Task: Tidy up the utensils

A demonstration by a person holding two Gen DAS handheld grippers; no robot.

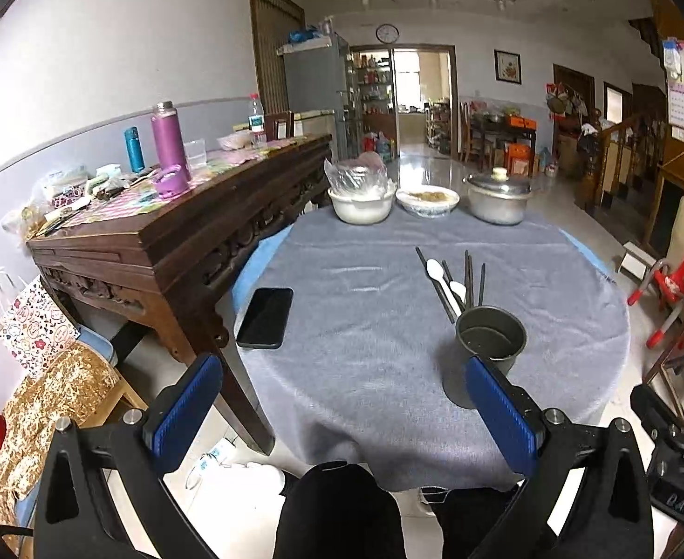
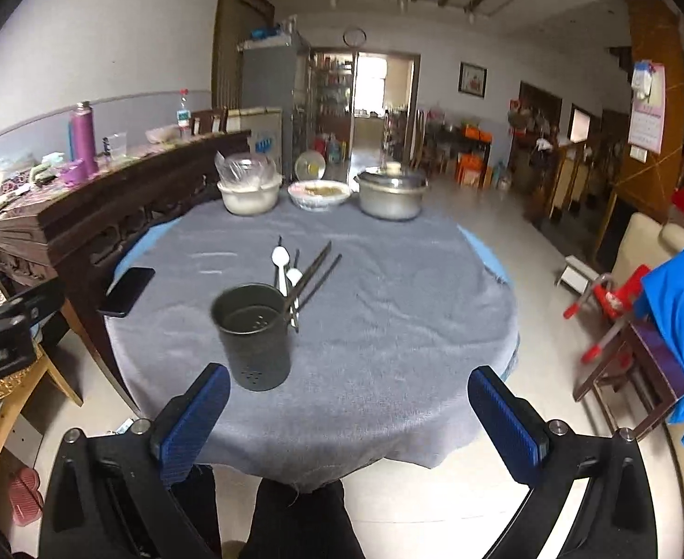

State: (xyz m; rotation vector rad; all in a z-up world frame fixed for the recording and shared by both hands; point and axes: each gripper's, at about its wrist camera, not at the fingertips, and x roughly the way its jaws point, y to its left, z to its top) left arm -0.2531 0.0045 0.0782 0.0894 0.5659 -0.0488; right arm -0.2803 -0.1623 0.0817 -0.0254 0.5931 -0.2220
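Both tools hovered at the near edge of the round surface (image 1: 342,326), nothing picked up yet; judged to be the opening step, before any utensil was lifted. Landmark: the dark metal holder (image 1: 490,342), standing upright and looking empty inside. Left of it lay a black phone (image 1: 265,318), near the rim. The left hand-held gripper (image 1: 342,412) had its blue pads spread wide apart, holding nothing, its right pad just in front of the holder. Just behind the holder lay the loose utensils in a flat cluster: two white spoons (image 1: 442,277) with bowls toward the far side, and several dark chopsticks (image 1: 470,279), long axes running roughly from the holder toward the far side, slightly fanned, near ends at its rim. The right hand-held gripper (image 2: 349,407) likewise stood wide open and empty, to the right of the holder (image 2: 253,335). Next move probably calls for reaching past the holder, pinching one utensil across its thin shaft, tipping it upright and dropping it in.
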